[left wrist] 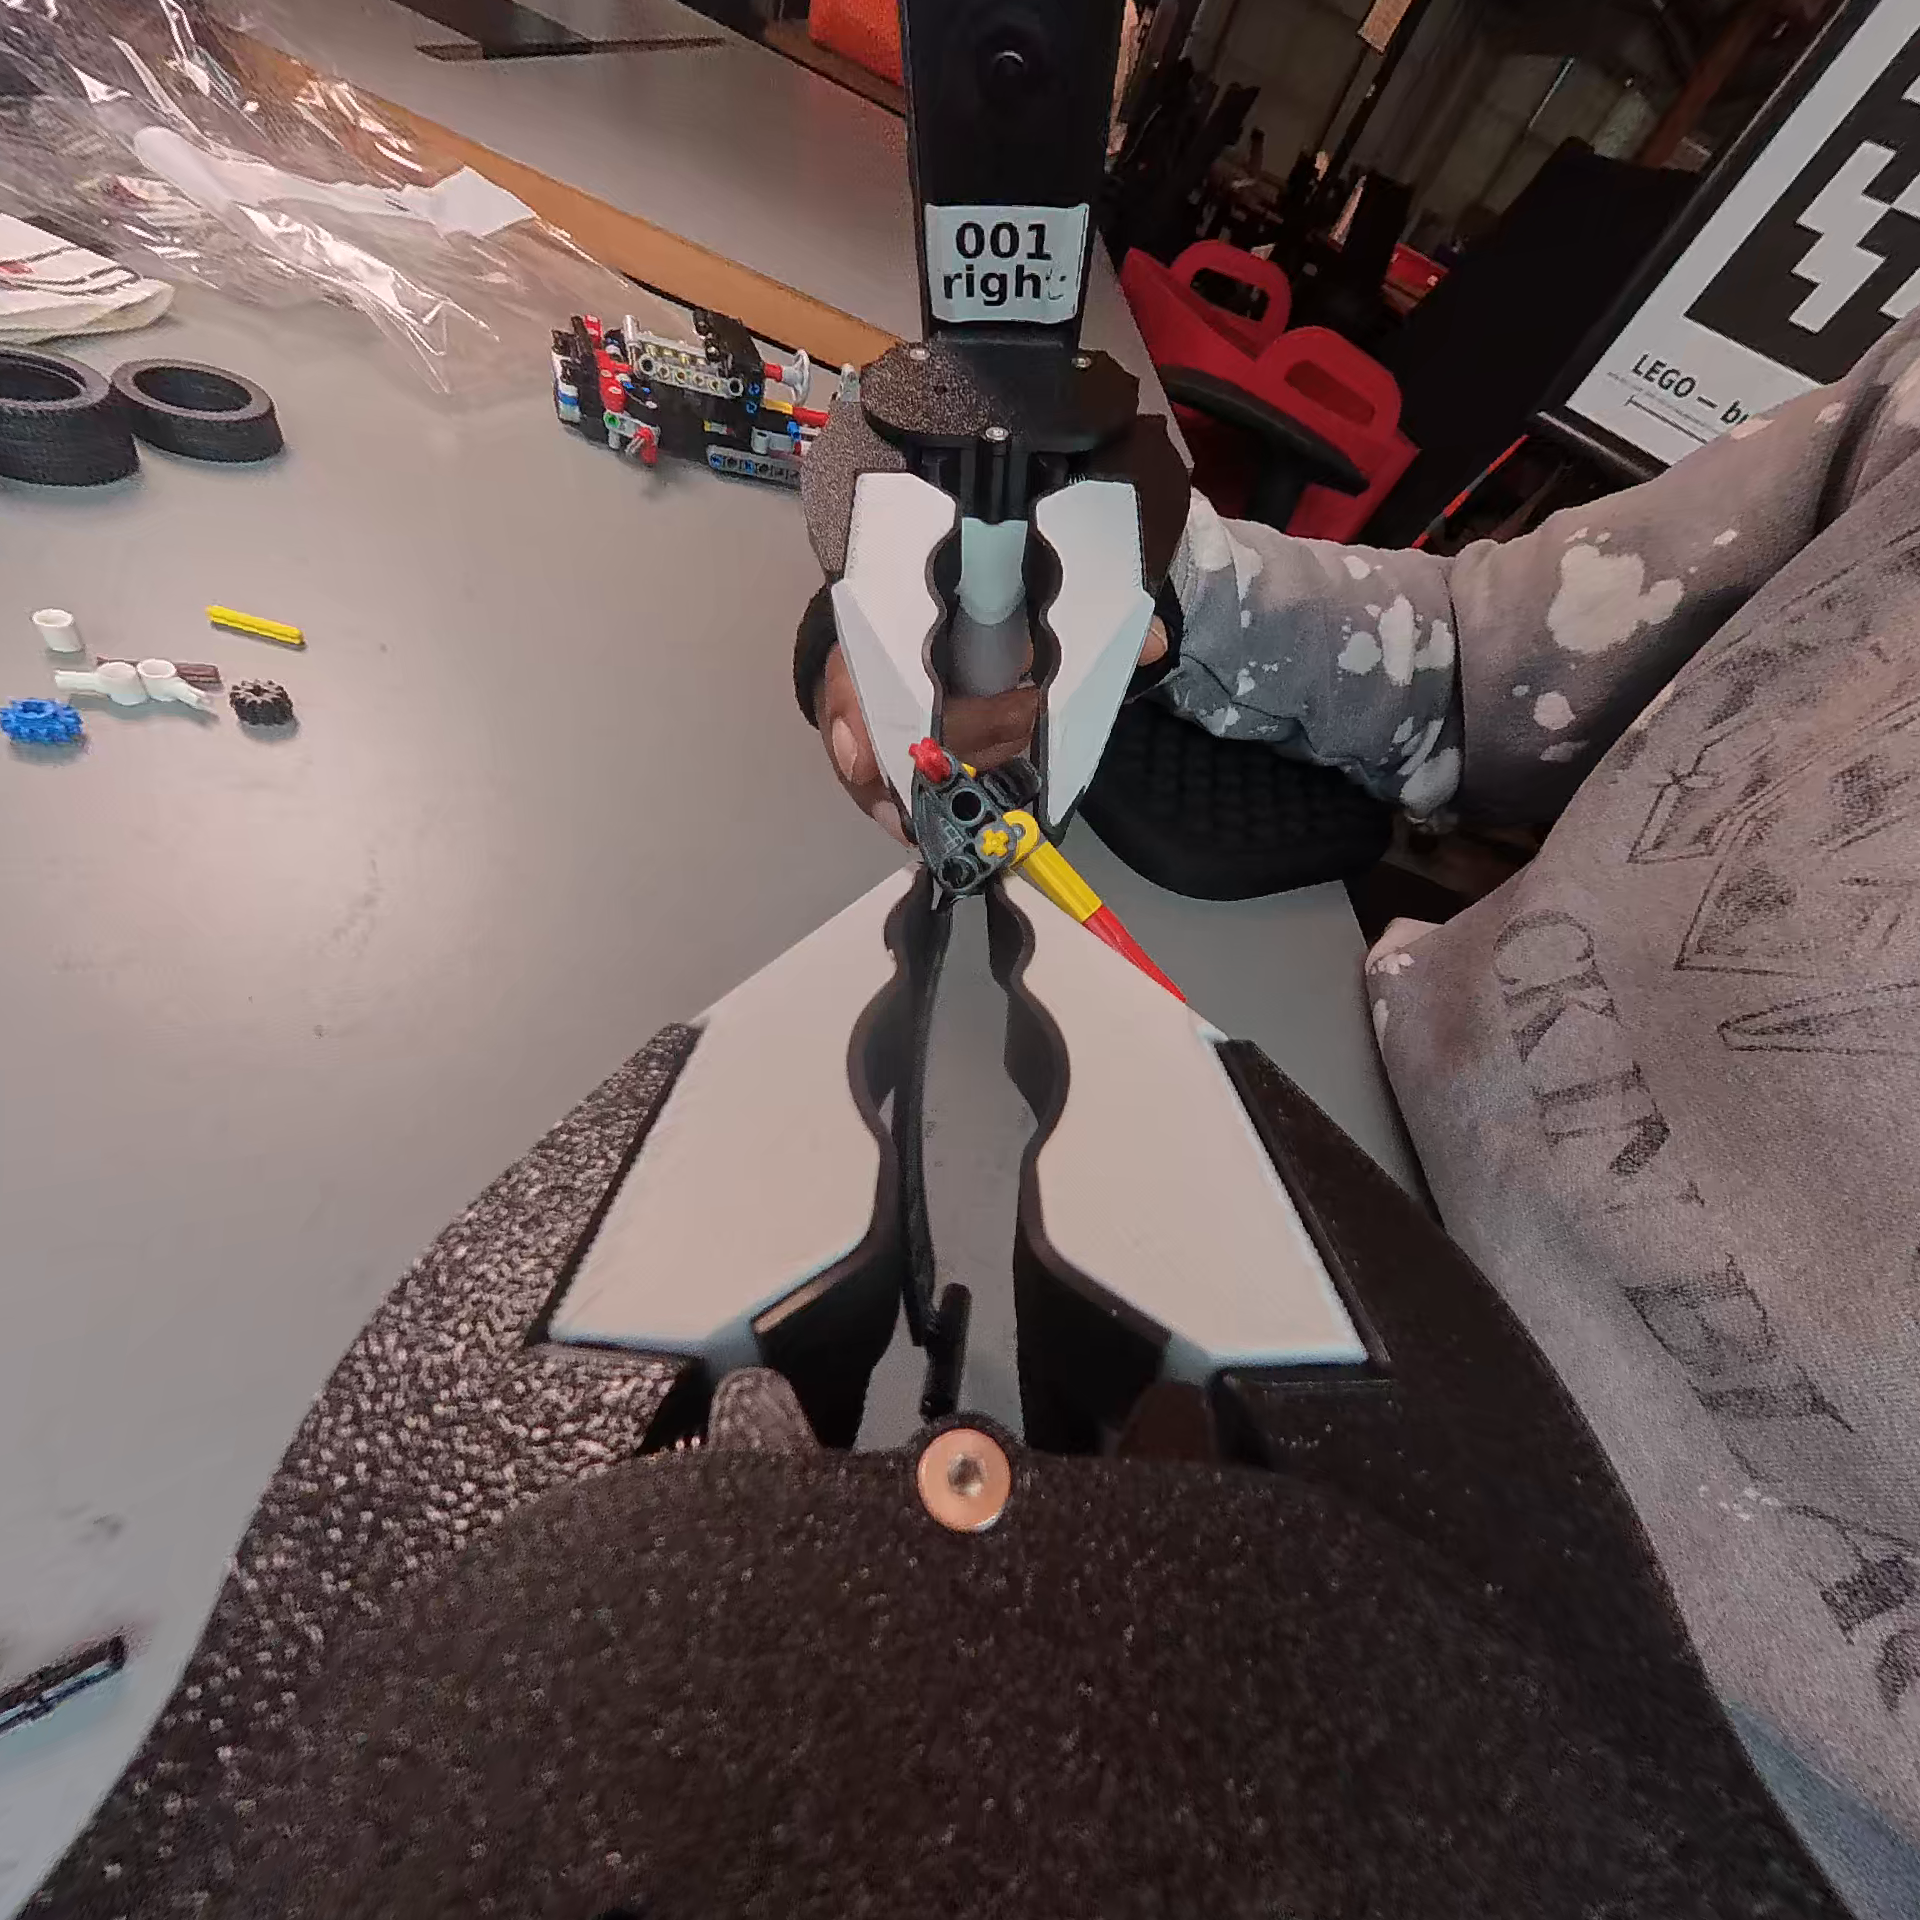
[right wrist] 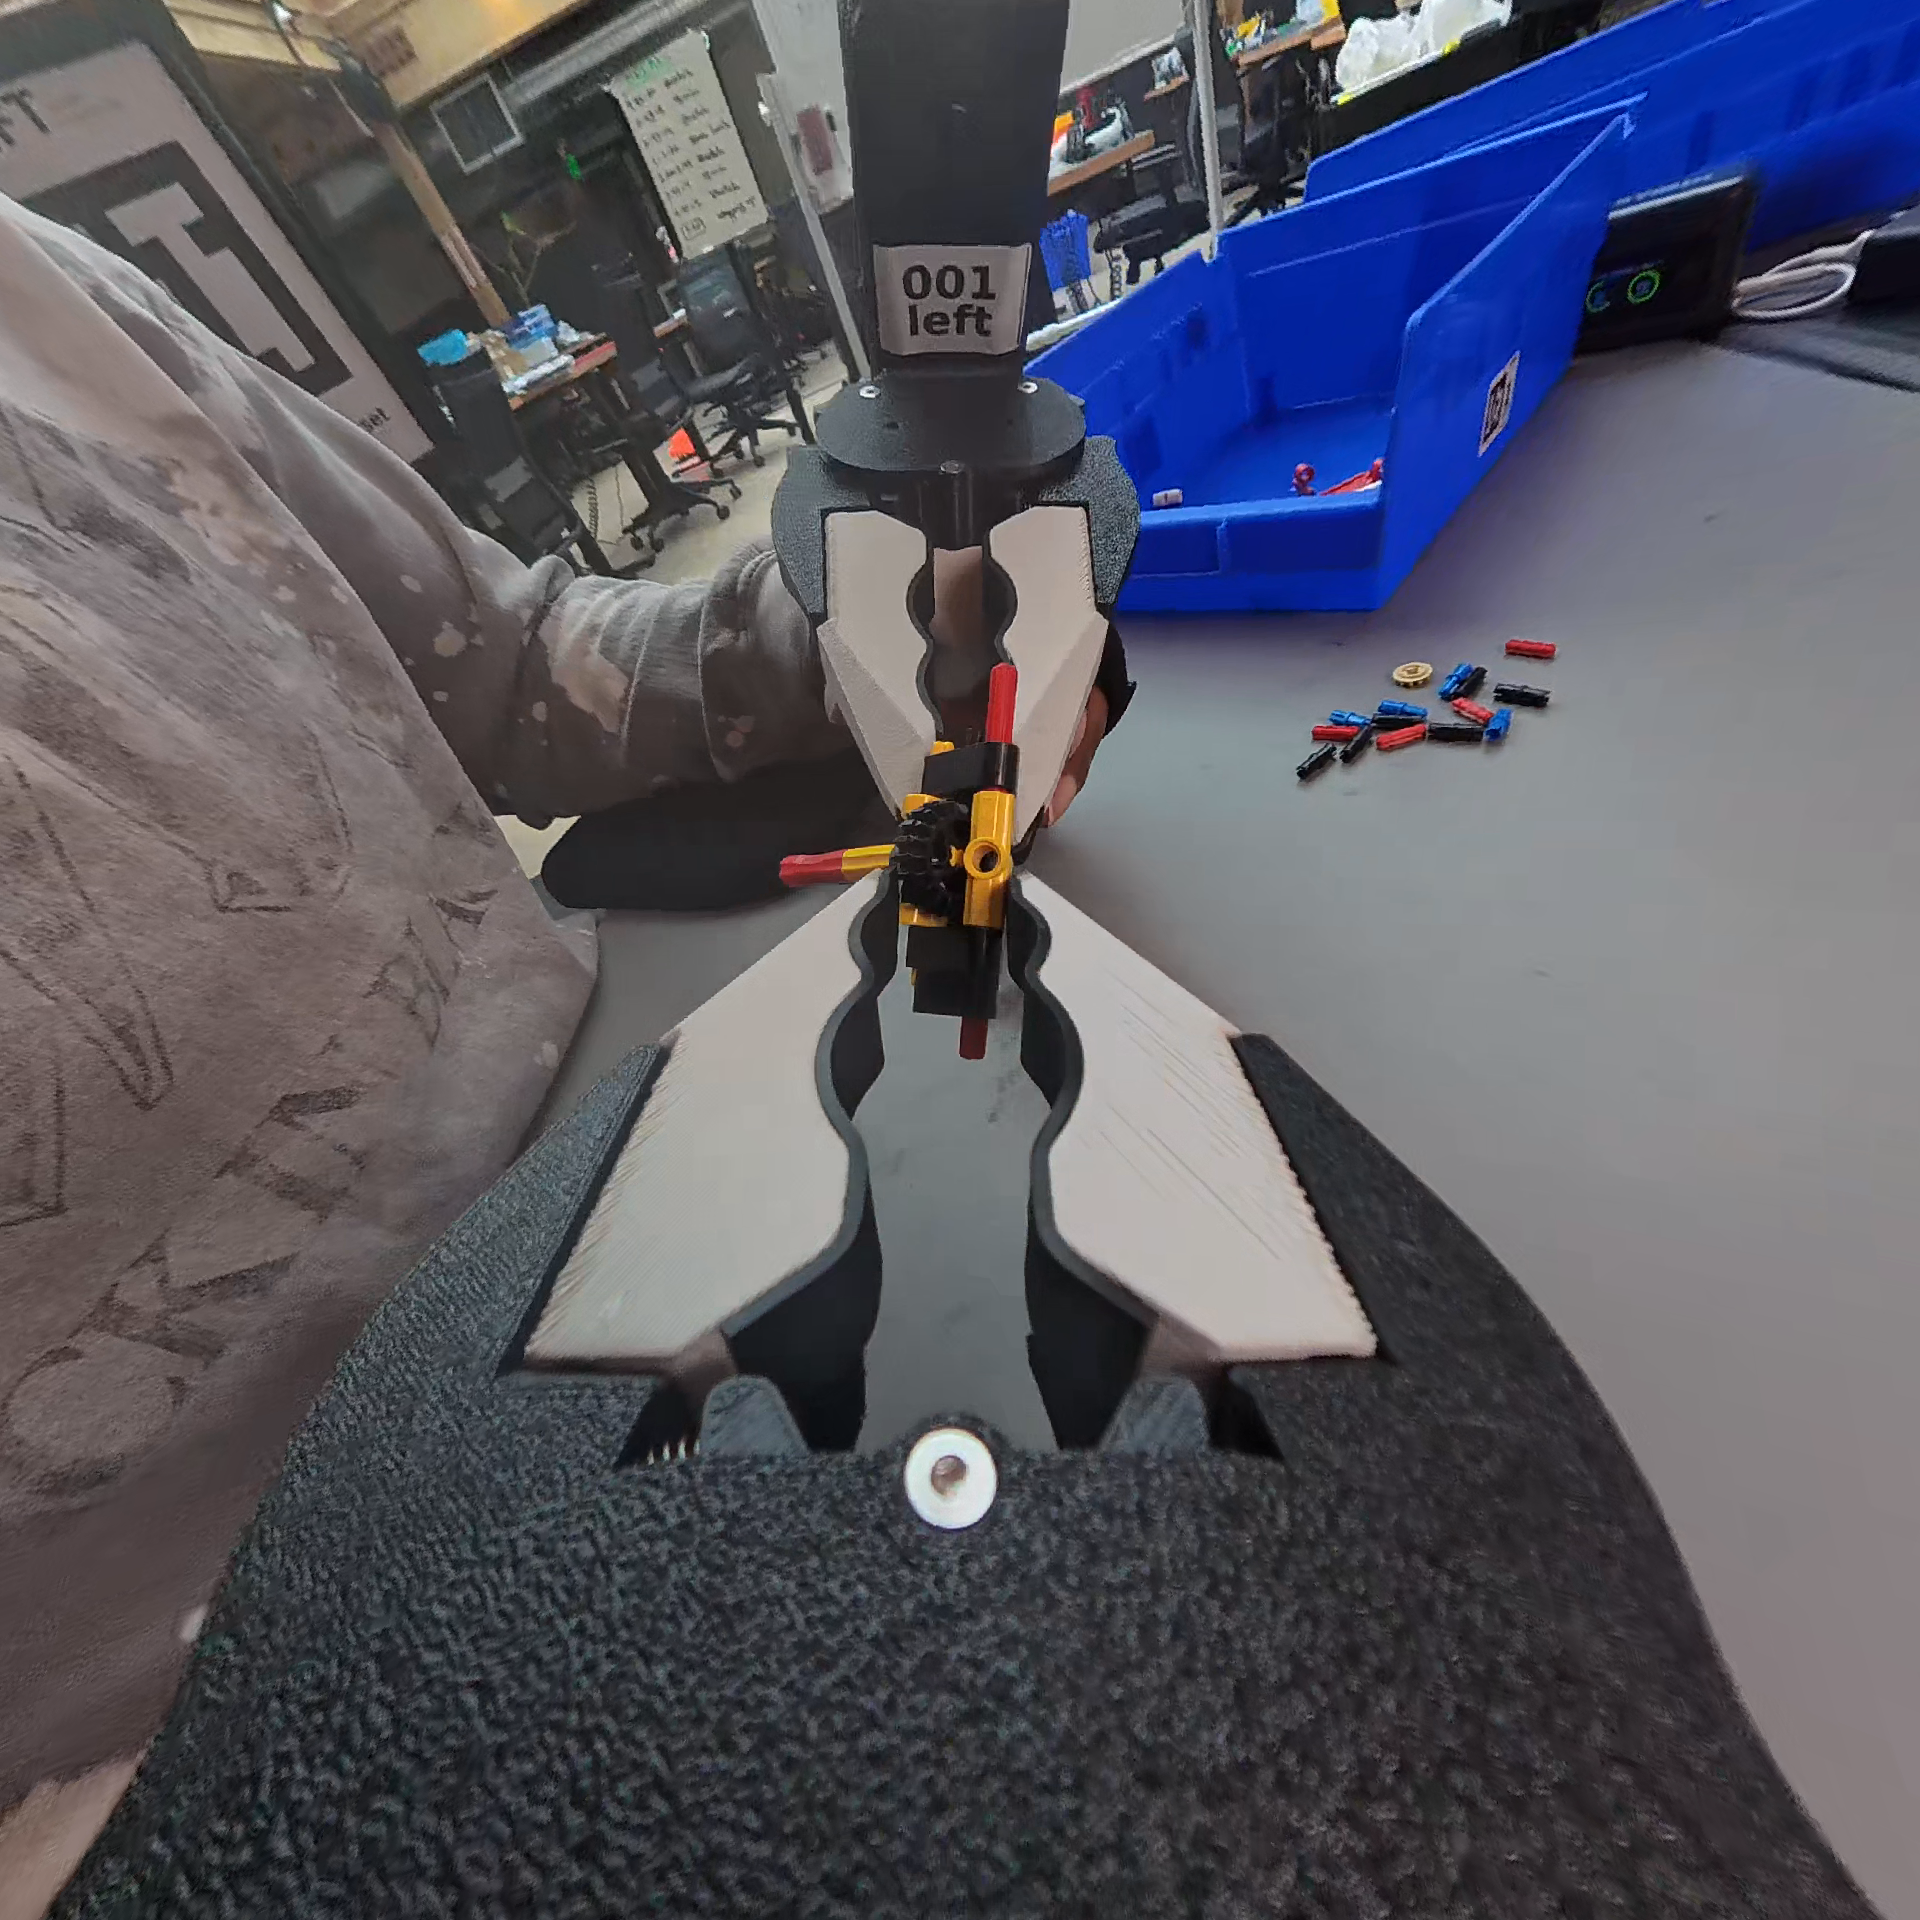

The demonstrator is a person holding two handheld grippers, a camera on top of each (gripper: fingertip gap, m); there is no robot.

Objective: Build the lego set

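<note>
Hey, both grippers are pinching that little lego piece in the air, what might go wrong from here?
The small lego assembly is held only by the tips of the left gripper and right gripper, above the table, so a slip could drop it. The protruding red axle might get pushed out. Squeezing or twisting could pop the black gear loose.

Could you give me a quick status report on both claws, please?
Left claw and right claw both shut on the small lego sub-assembly, tip to tip above the table. Nothing in the way.
</note>
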